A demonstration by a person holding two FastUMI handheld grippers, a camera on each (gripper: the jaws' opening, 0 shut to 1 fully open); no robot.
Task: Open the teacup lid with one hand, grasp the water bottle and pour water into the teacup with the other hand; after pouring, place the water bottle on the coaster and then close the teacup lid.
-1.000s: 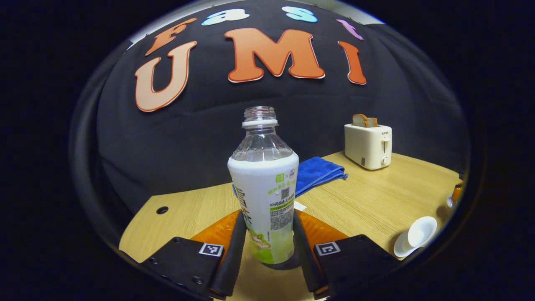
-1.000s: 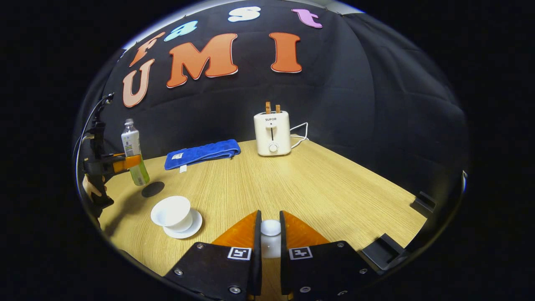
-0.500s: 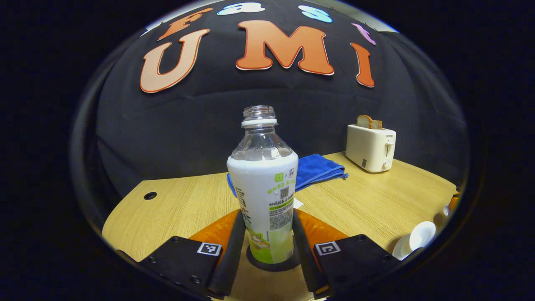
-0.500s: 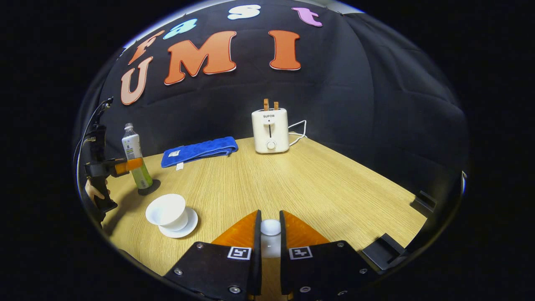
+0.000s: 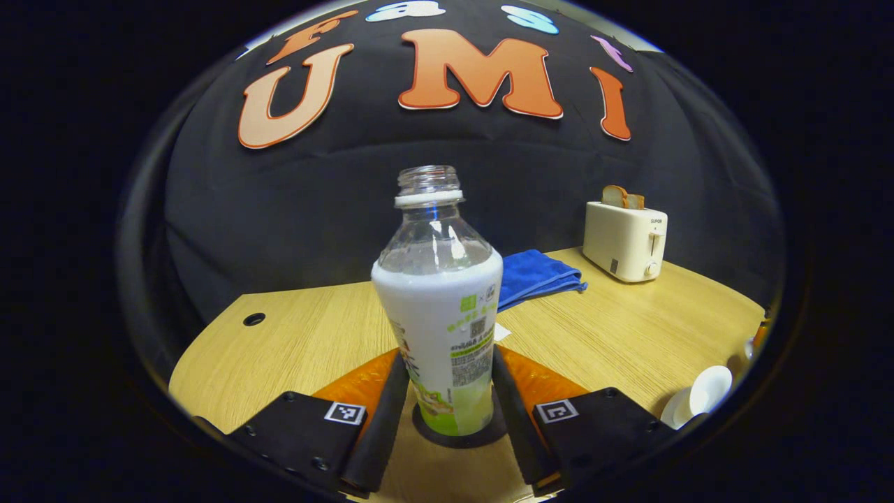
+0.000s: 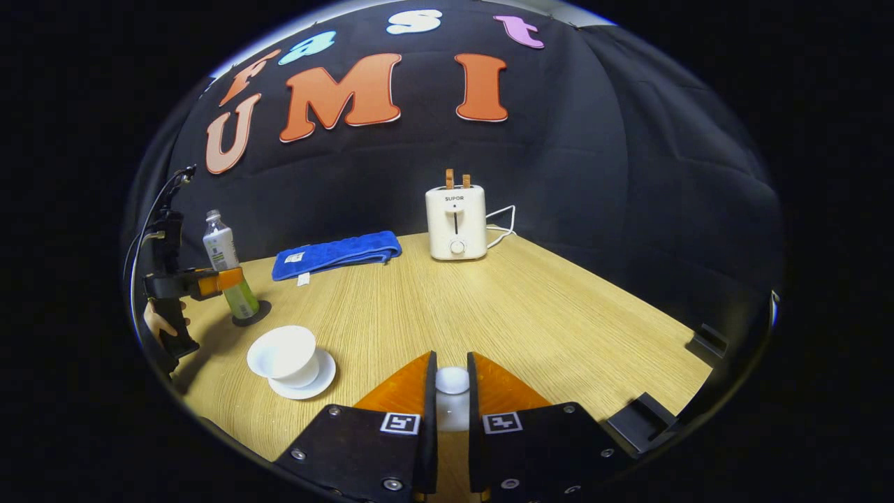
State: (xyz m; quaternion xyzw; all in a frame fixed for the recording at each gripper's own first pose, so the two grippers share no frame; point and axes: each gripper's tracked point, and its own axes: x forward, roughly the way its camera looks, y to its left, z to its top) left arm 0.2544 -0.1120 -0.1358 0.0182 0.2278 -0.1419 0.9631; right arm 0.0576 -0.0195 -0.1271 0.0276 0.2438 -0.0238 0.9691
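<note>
Standing upright on the dark round coaster (image 5: 457, 434), the water bottle (image 5: 440, 307) has no cap, and a little pale liquid shows at its base. The left gripper (image 5: 447, 412) has a finger against each side of the bottle's lower label, so it appears clamped on it, though how firmly is hard to judge. In the right gripper view this pair sits at nine o'clock, with a hand (image 6: 162, 323) below the tool. At about eight o'clock there, the white teacup (image 6: 285, 355) rests uncovered on its saucer (image 6: 318, 381), its contents too small to make out. The right gripper (image 6: 451, 391) is nearly closed, both fingers pinching the white teacup lid (image 6: 452, 381) by its knob. On the wooden table (image 6: 503, 314) at twelve o'clock stand a toaster (image 6: 456, 222) holding toast and a folded blue cloth (image 6: 335, 255).
</note>
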